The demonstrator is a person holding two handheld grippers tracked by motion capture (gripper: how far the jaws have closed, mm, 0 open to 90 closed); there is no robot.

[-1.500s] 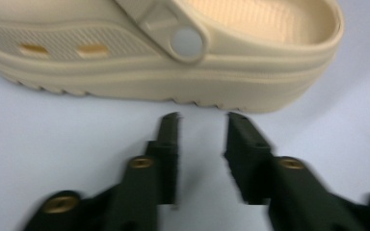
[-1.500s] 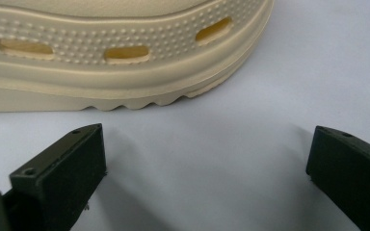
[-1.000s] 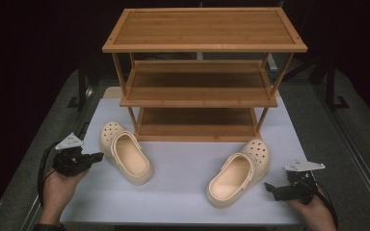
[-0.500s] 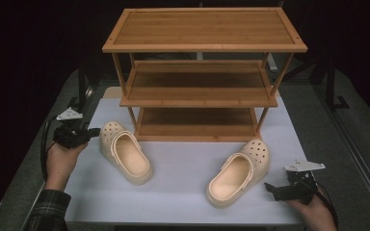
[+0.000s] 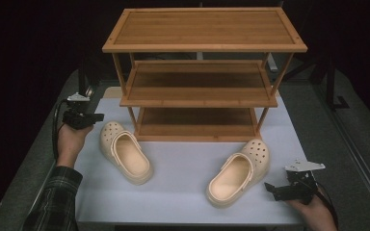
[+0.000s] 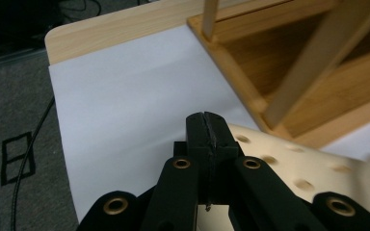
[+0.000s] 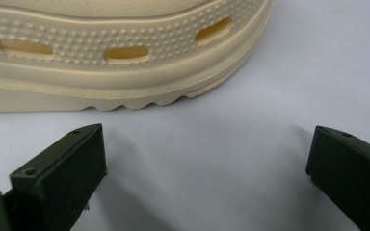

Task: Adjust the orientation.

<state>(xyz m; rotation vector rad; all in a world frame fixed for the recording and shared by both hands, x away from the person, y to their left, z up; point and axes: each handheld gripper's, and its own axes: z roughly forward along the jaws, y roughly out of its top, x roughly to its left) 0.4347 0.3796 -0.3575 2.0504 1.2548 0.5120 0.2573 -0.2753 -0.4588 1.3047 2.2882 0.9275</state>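
No text, label, brand, number or sign can be read in any of the views. The two cream clogs (image 5: 125, 153) (image 5: 239, 172), the wooden rack (image 5: 203, 72) and the white sheet (image 5: 183, 168) are all seen without lettering. No marking is made out on the black jaws either.

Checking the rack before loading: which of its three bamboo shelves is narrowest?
The top shelf of the three-tier bamboo rack is widest; the bottom shelf, behind both cream foam clogs, is narrowest.
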